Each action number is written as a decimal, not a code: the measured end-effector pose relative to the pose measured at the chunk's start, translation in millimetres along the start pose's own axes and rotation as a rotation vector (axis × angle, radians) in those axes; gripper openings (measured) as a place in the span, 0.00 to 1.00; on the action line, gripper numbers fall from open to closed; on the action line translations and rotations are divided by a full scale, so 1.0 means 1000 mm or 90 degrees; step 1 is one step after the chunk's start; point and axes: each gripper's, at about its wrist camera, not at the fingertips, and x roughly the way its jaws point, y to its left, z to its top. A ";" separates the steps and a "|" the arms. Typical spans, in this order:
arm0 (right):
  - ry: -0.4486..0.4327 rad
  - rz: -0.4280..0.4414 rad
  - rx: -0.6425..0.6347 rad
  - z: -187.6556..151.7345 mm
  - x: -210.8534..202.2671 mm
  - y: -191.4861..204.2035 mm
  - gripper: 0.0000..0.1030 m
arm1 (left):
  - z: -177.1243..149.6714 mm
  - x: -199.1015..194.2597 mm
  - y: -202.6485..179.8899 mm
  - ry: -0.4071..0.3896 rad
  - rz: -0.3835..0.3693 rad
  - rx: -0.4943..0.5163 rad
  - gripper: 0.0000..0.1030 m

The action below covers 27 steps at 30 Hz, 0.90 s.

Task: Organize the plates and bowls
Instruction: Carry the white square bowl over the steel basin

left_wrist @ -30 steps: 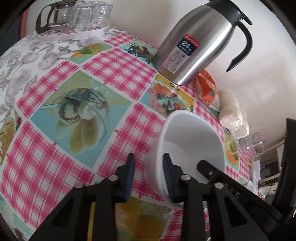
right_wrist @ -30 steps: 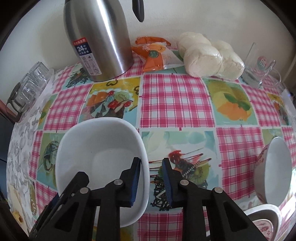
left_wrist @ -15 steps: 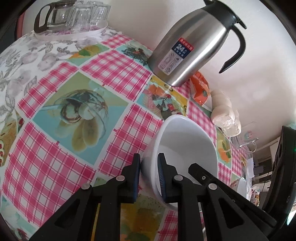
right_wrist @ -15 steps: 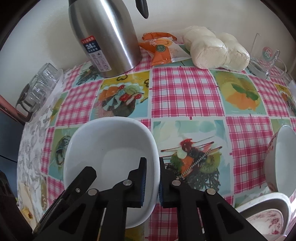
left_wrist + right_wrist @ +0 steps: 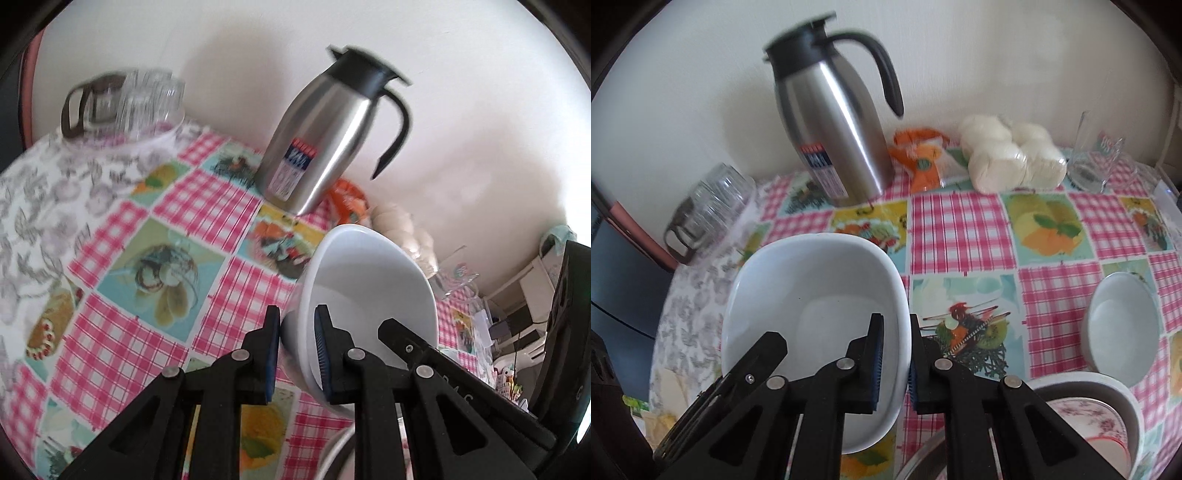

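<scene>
A white rounded-square bowl (image 5: 369,288) (image 5: 812,295) hangs tilted above the checked tablecloth. My left gripper (image 5: 297,325) is shut on its near-left rim, one pad outside the wall and one inside. My right gripper (image 5: 895,328) is shut on the opposite rim in the same way. Each gripper's black fingers show in the other's view, the right one's finger (image 5: 399,332) and the left one's finger (image 5: 764,350). A second white bowl (image 5: 1119,325) sits on the table to the right. A stack of flowered plates (image 5: 1100,417) lies at the bottom right.
A steel thermos jug (image 5: 834,125) stands at the back by the wall. Beside it are an orange packet (image 5: 919,155), wrapped buns (image 5: 1012,155) and a glass mug (image 5: 1097,158). A tray of glasses (image 5: 125,99) sits at the far left. A metal rim (image 5: 923,454) shows at the bottom edge.
Both grippers closed on the white bowl's rim and rose, lifting it off the tablecloth. The table now looks farther away and the thermos shows in full.
</scene>
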 end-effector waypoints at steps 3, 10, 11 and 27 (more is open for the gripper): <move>-0.024 0.007 -0.001 0.000 -0.022 -0.002 0.12 | 0.001 -0.020 -0.013 -0.019 -0.006 0.020 0.19; -0.078 0.018 -0.005 -0.004 -0.079 -0.018 0.12 | -0.006 -0.065 -0.044 -0.060 -0.019 0.058 0.19; -0.084 0.021 -0.001 -0.005 -0.086 -0.022 0.12 | -0.008 -0.070 -0.048 -0.063 -0.020 0.062 0.19; -0.126 0.056 0.035 -0.041 -0.147 -0.065 0.12 | -0.043 -0.116 -0.088 -0.072 -0.034 0.120 0.19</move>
